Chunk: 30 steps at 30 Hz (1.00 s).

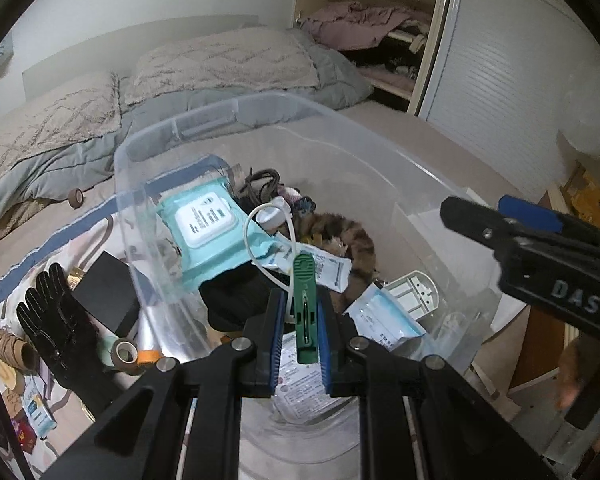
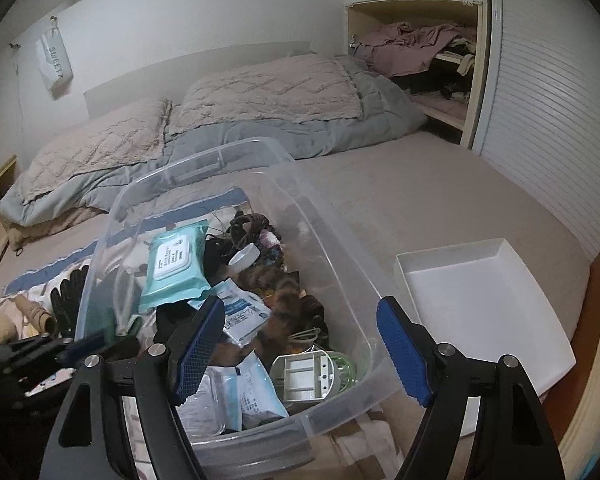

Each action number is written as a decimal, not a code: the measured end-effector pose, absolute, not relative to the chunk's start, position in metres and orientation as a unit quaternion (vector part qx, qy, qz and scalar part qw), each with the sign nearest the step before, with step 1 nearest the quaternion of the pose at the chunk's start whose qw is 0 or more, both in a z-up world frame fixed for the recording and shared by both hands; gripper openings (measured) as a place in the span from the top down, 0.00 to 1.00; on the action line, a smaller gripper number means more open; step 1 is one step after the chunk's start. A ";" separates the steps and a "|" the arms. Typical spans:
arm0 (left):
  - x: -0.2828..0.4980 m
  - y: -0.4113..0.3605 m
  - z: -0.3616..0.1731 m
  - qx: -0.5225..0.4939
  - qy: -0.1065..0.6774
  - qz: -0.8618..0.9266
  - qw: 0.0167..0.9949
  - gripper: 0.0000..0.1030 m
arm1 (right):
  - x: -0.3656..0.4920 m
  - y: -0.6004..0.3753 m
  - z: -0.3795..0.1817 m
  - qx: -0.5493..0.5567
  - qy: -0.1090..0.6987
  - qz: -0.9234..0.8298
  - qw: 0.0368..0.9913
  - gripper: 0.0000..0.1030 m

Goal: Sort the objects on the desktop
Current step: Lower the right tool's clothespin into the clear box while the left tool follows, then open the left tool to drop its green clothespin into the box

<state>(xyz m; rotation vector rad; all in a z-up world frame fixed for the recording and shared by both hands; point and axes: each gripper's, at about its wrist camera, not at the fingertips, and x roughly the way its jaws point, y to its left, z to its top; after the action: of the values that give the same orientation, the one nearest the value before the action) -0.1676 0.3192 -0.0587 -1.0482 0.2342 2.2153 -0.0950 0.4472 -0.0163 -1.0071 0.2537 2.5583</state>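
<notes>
My left gripper (image 1: 300,320) clamps a green clothespin (image 1: 305,304) above the clear bin (image 1: 148,216) (already cluttered); my right gripper (image 2: 304,344) hangs over it, jaws apart.

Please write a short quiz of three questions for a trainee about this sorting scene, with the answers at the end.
1. True or false: the left tongs hold a green clothespin above the clear plastic bin.
2. The right tongs are: A) open and holding nothing, B) shut on a glove, C) shut on tape.
3. Fill in: the white tray lies on the bed, ____ the bin.

Key: 1 true; 2 A; 3 outside (beside it).
</notes>
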 end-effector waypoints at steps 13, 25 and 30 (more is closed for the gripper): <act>-0.171 0.324 -0.068 -0.419 0.107 0.853 0.292 0.81 | -0.090 0.449 -0.021 -0.368 0.080 0.908 0.185 0.24; -0.166 0.318 -0.061 -0.401 0.112 0.861 0.291 0.26 | -0.094 0.444 -0.025 -0.378 0.086 0.906 0.170 0.24; -0.164 0.317 -0.059 -0.399 0.110 0.861 0.295 0.26 | -0.096 0.440 -0.026 -0.381 0.093 0.905 0.163 0.24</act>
<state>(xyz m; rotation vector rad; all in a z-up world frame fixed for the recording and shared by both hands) -0.1640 0.3166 -0.0586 -1.0617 0.2931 2.2911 -0.0964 0.4400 -0.0260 -1.0854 0.2653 2.5820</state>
